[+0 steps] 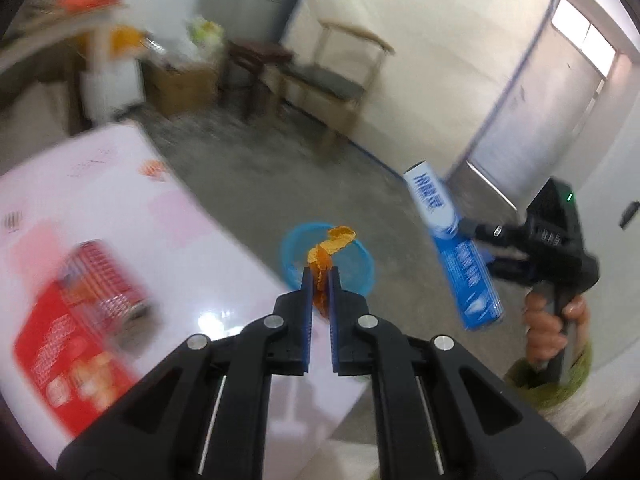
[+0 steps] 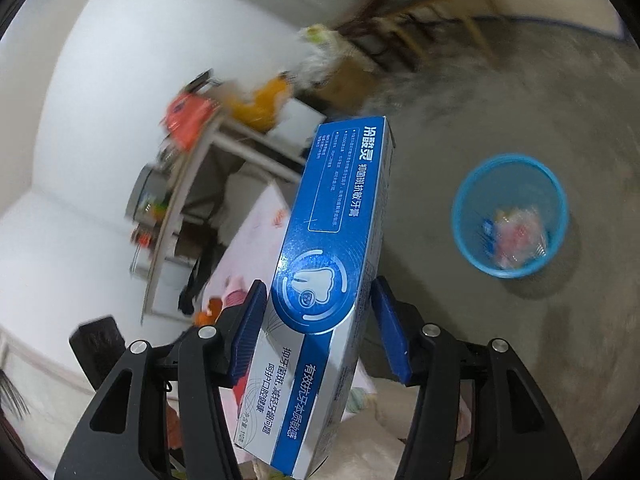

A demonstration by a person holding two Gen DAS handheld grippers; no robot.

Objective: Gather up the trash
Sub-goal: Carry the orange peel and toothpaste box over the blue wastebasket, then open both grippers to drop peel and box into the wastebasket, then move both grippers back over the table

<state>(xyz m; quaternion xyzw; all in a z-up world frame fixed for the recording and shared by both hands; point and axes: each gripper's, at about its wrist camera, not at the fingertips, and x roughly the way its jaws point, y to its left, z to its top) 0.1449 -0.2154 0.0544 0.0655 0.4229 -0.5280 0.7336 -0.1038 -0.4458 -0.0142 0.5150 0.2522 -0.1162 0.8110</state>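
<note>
Grey concrete floor (image 1: pixel 248 176), wooden chair (image 1: pixel 340 76)

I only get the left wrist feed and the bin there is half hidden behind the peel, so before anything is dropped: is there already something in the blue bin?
Observer: Yes. The right wrist view looks into the blue bin; crumpled wrappers lie at its bottom.
Operator: The right gripper's box looks blurred here. What is it?
Observer: A blue and white toothpaste box with a tooth logo, clamped across its width in the right gripper.
Operator: Is that box over the bin?
Observer: No. In that view the bin stands on the floor to the right of the box, clear of it.
</note>
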